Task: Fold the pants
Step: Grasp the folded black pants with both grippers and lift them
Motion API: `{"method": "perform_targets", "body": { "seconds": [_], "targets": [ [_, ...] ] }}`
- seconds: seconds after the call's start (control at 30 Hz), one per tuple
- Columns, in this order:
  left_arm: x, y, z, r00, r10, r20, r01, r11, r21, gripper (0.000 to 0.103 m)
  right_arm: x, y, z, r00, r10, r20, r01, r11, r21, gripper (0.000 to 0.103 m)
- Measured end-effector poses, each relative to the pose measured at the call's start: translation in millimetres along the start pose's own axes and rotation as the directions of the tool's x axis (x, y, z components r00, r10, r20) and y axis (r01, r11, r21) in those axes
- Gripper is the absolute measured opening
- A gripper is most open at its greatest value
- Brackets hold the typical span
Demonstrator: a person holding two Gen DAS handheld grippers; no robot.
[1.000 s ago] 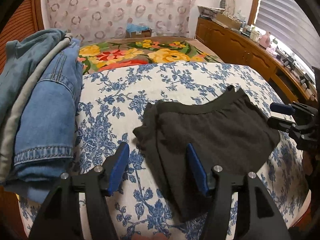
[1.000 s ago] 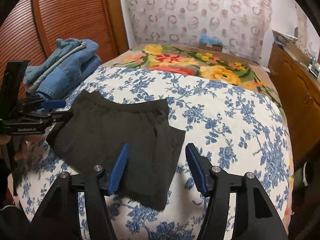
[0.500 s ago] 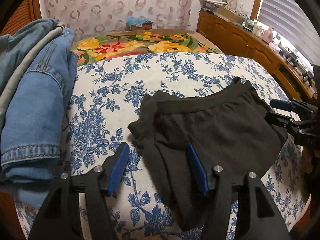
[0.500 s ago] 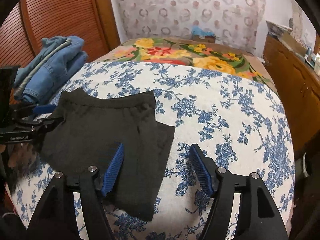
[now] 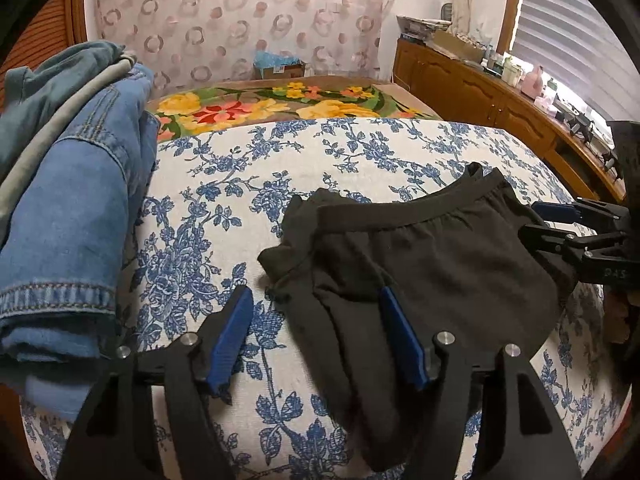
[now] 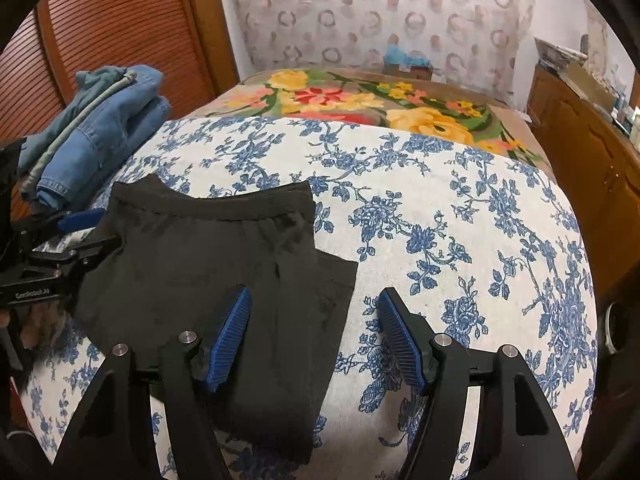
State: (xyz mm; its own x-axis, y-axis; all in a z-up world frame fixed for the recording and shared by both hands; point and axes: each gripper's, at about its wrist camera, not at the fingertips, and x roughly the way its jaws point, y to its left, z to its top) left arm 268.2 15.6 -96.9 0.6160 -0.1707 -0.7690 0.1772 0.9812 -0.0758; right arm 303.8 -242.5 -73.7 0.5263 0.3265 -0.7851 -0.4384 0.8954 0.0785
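Note:
Black pants [image 5: 432,264] lie folded on the blue-flowered bed cover [image 5: 224,200], waistband toward the far side. My left gripper [image 5: 316,336] is open and empty, low over the pants' left edge, one finger on each side of it. My right gripper [image 6: 314,332] is open and empty over the pants [image 6: 224,264] at their right edge. Each gripper also shows in the other's view: the right one [image 5: 560,224] at the pants' right side, the left one [image 6: 80,232] at their left side.
A stack of folded blue denim clothes [image 5: 68,200] sits on the bed's left edge, close to my left gripper; it also shows in the right wrist view [image 6: 96,132]. A bright floral blanket [image 5: 280,104] covers the far bed. A wooden cabinet [image 5: 480,92] runs along the right.
Both grippers have moved forward and lower over the pants, staying open. The pants have not moved.

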Motion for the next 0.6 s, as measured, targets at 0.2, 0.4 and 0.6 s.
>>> {"method": "perform_targets", "body": {
  "seconds": [0.2,0.4,0.6],
  "targets": [
    [-0.4,0.8,-0.1,1.000,-0.005,0.001,0.005,1.000,-0.004,0.068,3.7,4.2,2.2,1.000,-0.011,0.004,0.011,1.000,-0.010,0.059],
    [0.9,5.0,5.4,0.999,-0.043,-0.007,0.042,0.999,-0.034,0.067,3.7,7.8,2.3,1.000,0.017,0.010,-0.017,1.000,-0.016,0.037],
    [1.1,9.0,8.3,0.993,-0.118,0.005,0.118,0.991,-0.064,0.041,3.5,9.7,2.5,0.998,0.057,0.008,-0.057,0.998,-0.015,0.013]
  ]
}}
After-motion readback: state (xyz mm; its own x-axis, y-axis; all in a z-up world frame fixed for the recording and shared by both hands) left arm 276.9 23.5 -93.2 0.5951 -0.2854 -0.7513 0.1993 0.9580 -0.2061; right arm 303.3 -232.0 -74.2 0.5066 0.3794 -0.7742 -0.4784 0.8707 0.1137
